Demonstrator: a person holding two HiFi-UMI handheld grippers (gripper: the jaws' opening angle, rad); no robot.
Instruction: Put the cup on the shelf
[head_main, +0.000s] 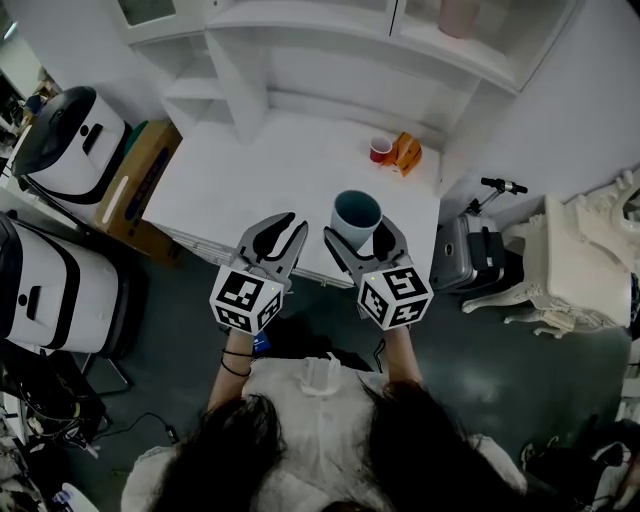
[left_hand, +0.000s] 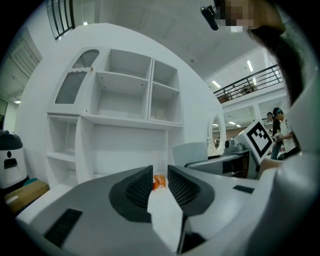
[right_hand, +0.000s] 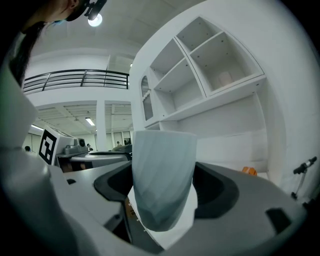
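The white shelf unit (head_main: 330, 60) fills the top of the head view. Its open compartments run along the upper edge of the frame, above a broad white counter (head_main: 250, 190) in the middle. In the right gripper view those compartments climb through the upper right of the frame. One of them holds a pale object (right_hand: 226, 77) too small to name.

Both grippers hang at the counter's lower edge in the head view. The right gripper (head_main: 357, 232) is the one that matters. Its jaws are spread wide and press on either side of the pale blue-grey cup (head_main: 356, 216). The cup stands upright between them with its mouth up and its tapered base down. This is plainest in the right gripper view, where it fills the centre of the frame.

The left gripper (head_main: 290, 225) sits just beside it, toward the left of the frame. Its jaws are only a narrow gap apart and hold nothing.

The shelves lie ahead of the cup and higher, toward the top of the head view, with the whole counter between. I judge that the move calls for carrying the cup forward and up while keeping its long axis vertical. The base should go in first over a shelf board (right_hand: 220, 95).

Near the counter's upper right, a small red cup (head_main: 381, 150) and an orange object (head_main: 407, 152) sit touching or nearly so. They lie low on the counter, and probably off the cup's path.
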